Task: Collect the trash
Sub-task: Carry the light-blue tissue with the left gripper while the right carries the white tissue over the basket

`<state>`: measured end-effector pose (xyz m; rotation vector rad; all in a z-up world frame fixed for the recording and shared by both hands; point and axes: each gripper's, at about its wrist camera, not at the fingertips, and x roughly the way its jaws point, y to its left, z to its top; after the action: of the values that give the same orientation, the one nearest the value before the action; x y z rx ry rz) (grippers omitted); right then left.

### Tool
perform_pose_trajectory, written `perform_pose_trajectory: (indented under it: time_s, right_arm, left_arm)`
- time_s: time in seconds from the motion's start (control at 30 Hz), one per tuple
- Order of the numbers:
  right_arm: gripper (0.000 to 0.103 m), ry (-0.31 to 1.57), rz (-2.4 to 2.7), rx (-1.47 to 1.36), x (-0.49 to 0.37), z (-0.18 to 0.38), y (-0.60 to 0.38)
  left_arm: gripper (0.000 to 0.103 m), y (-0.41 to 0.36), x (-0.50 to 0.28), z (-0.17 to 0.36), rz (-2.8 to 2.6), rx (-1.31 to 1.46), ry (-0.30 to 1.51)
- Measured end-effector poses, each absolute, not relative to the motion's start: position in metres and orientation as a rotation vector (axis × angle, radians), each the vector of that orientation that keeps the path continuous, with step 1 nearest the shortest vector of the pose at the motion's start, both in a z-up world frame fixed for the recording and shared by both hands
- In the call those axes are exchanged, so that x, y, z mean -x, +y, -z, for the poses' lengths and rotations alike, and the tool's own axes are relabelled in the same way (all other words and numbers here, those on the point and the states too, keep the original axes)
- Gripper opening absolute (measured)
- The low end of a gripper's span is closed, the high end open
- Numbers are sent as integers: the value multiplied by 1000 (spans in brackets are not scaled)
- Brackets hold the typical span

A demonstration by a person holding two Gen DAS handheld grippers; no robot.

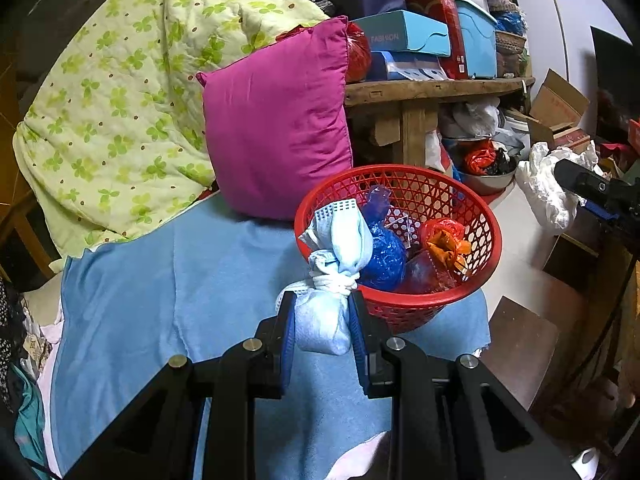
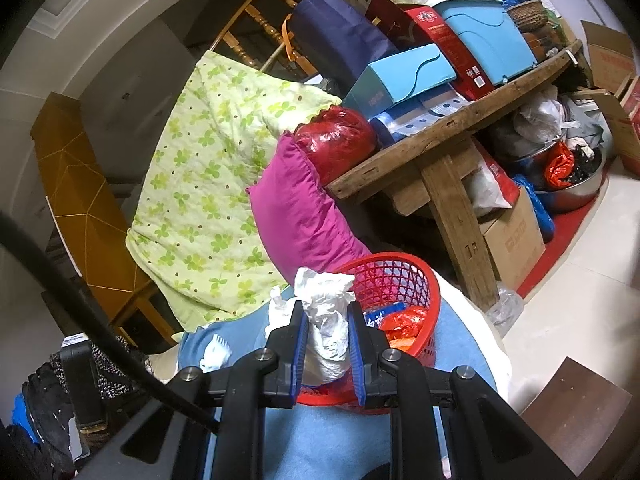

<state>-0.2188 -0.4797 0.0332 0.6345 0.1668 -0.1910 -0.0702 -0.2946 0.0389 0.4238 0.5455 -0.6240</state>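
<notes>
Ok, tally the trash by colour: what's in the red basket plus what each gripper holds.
Blue plastic bags: 1
Orange-red wrappers: 1
Light blue face masks, in the left gripper: 1
White crumpled tissues, in the right gripper: 1
Total: 4

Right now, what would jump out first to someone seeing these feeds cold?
The red basket of trash on the blue sheet, below the magenta pillow. The left gripper pinches a knotted face mask at the rim; the right gripper grips crumpled white tissue.
</notes>
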Motion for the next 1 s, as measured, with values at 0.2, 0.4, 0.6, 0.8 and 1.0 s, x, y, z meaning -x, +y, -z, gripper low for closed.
perform_pose_trajectory:
  time_s: [0.2, 0.4, 0.6, 0.8, 1.0]
  right_arm:
    - [21, 180, 182, -621, 213, -33, -474]
    - [21, 185, 170, -623, 208, -35, -470]
    - [21, 190, 160, -607, 206, -38, -464]
    - [21, 188, 166, -618, 206, -36, -467]
    - [21, 192, 166, -614, 205, -34, -468]
  left_arm:
    - [27, -290, 68, -36, 626, -415, 557]
    - [27, -289, 64, -40, 620, -415, 555]
    - [27, -287, 65, -39, 616, -404, 557]
    - [27, -288, 65, -37, 625, -409, 561]
    - [27, -290, 63, -36, 625, -410, 560]
